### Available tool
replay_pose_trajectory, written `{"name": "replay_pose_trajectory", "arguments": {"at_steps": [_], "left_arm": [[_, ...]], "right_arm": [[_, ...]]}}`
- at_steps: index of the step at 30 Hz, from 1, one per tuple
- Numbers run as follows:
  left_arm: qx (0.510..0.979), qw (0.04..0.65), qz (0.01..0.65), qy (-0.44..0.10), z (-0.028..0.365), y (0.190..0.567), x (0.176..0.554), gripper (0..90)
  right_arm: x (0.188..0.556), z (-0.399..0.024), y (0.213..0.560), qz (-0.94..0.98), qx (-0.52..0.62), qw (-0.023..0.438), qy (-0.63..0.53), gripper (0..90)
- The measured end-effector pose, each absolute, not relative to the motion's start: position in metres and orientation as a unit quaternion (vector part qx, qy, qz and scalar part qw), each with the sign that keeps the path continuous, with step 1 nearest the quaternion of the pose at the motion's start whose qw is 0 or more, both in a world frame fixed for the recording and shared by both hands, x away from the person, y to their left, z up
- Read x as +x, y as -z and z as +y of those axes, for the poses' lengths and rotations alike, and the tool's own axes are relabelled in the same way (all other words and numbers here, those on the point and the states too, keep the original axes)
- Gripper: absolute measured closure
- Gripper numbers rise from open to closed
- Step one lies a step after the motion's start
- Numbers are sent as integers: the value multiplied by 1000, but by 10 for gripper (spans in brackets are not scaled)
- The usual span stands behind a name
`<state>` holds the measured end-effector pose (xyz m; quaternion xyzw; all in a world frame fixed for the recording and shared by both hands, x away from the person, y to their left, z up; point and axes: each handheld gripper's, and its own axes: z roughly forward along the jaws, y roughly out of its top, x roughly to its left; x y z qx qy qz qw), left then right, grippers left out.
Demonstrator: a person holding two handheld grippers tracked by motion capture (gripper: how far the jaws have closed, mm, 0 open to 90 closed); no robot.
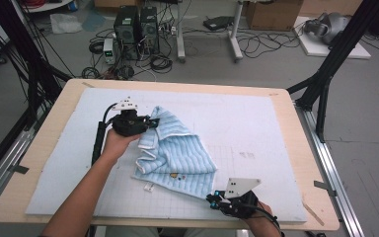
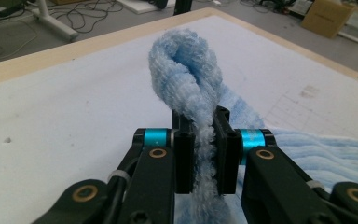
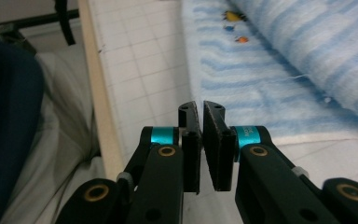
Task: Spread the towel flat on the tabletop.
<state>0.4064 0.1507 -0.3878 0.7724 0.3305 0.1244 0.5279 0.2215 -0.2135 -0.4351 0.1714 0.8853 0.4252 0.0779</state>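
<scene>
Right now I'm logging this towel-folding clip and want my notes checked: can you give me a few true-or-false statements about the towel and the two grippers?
1. The left gripper is clamped on a bunched edge of the blue striped towel. True.
2. The right gripper holds a corner of the towel. False: its jaws are shut with nothing between them, beside the towel's near edge.
3. The towel lies on a white mat. True.
4. The towel is folded into a neat square. False: it lies rumpled, one edge lifted.

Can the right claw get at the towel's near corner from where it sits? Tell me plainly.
Probably yes: the right claw, shut and holding nothing, sits just beside the towel at its near corner, with only bare mat between them.
</scene>
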Motion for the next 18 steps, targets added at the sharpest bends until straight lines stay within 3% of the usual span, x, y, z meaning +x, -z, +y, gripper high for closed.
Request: {"name": "replay_pose_trajectory", "arguments": {"at_steps": [3, 11, 18], "left_arm": [[758, 519, 369, -144, 154, 391, 409, 423], [736, 542, 371, -166, 185, 383, 391, 378], [732, 548, 367, -170, 204, 392, 369, 379]], "right_arm": [[225, -215, 433, 870, 192, 85, -446, 654], [241, -216, 416, 838, 230, 130, -479, 421], [279, -191, 408, 830, 239, 160, -477, 330]]}}
